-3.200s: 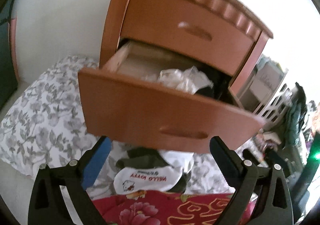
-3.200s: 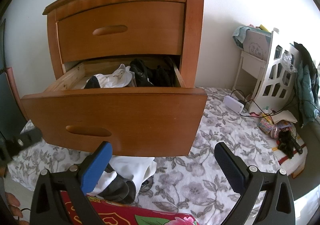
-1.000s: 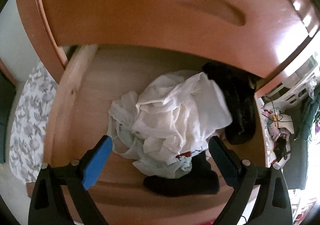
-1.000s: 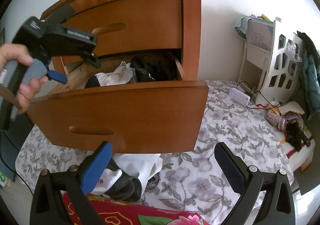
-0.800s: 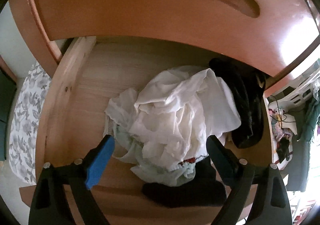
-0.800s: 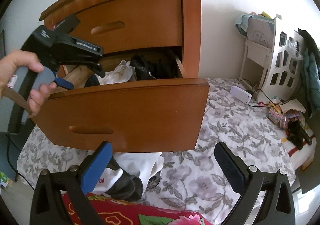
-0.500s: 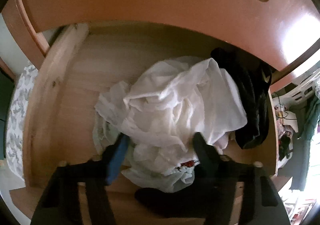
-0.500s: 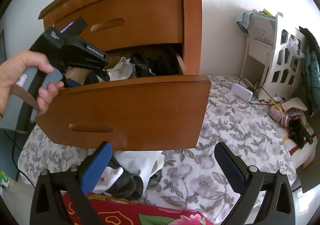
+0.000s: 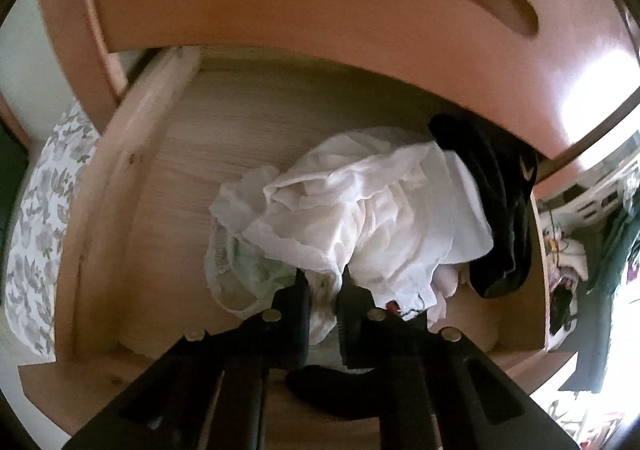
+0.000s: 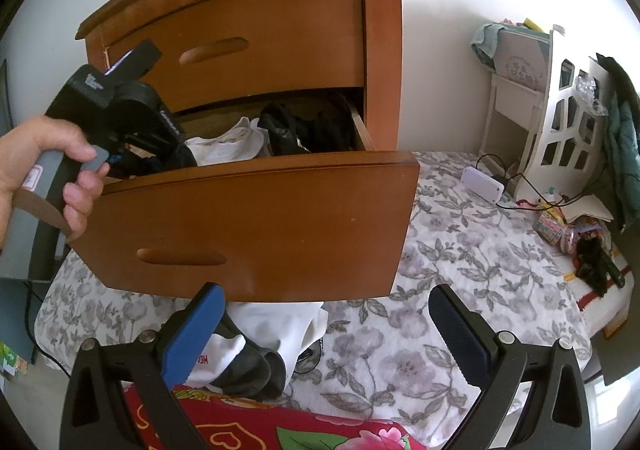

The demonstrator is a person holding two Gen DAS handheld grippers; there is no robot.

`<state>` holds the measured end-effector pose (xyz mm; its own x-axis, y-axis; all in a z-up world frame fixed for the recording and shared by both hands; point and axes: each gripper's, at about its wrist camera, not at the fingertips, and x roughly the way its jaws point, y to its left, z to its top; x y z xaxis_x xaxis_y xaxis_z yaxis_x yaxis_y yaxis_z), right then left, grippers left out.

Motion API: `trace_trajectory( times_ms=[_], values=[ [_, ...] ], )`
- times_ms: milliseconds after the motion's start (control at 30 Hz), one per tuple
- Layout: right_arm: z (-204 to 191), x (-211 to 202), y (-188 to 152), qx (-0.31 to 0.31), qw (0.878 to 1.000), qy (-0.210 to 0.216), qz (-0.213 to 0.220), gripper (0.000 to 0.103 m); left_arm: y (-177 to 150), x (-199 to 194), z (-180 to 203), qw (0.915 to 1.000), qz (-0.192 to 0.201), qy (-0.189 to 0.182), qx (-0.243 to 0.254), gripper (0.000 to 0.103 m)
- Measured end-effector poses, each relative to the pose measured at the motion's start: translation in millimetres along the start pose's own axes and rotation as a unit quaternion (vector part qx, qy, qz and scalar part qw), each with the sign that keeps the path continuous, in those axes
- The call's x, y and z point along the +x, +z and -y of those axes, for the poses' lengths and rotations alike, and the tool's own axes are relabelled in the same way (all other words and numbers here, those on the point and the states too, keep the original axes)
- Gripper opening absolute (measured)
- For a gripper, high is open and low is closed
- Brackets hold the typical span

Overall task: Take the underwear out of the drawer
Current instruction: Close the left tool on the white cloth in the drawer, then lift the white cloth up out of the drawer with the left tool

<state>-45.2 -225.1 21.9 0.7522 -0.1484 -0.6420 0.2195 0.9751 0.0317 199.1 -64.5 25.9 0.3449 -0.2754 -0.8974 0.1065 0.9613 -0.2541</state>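
Pinch under way inside the open lower drawer [image 9: 120, 178] of the wooden nightstand [image 10: 280, 34]. Left gripper [image 9: 322, 282] angled steeply down, jaws closing with only a narrow gap left, a fold of the white underwear [image 9: 360, 210] caught between the pads at the garment's 6 o'clock edge. Grip looks thin: only the hem bunched in, the bulk of the cloth lying loose toward 12 o'clock.

Where things lie in the left wrist view: white heap near the drawer's middle; pale green lacy piece [image 9: 240, 274] tucked under it at 8 o'clock; black garment [image 9: 500, 210] draped at 3 o'clock, overlapping the white one's right edge; another dark item [image 9: 332, 390] at 6 o'clock, against the drawer front, just beneath the jaws.

Best handling, by judgement: finish the squeeze before any pull, then lift straight up and clear of the drawer front rather than dragging toward it. Slow rise, watching for the green piece or the black garment coming along, since both touch the white cloth. Slip likely if lifted fast on so small a bite.

Right gripper [image 10: 324, 334] held wide apart and empty, low in front of the drawer, over the floral bedding [image 10: 460, 290]; free to steady the drawer front if it shifts. Left hand [image 10: 48, 170] at 9 o'clock in the right wrist view, squeezing the trigger.
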Motion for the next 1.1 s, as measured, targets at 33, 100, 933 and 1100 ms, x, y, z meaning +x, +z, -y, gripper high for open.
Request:
trace_trajectory(
  times_ms=[33, 100, 933, 1100],
  values=[
    [0, 0, 0, 0.000, 1.000, 0.000, 0.000, 0.103, -1, -4, -3, 1.0000, 0.006, 0.000, -0.003, 0.010],
    [0, 0, 0, 0.000, 1.000, 0.000, 0.000, 0.103, -3, -12, -8, 0.9998, 0.017, -0.002, -0.008, 0.010],
    [-3, -2, 0, -0.006, 1.000, -0.018, 0.004, 0.103, -14, -103, -27, 0.9866, 0.158, -0.036, 0.018, 0.009],
    [-4, -2, 0, -0.007, 1.000, -0.019, 0.004, 0.103, -17, -108, -26, 0.9859, 0.160, -0.041, 0.023, 0.009]
  ],
)
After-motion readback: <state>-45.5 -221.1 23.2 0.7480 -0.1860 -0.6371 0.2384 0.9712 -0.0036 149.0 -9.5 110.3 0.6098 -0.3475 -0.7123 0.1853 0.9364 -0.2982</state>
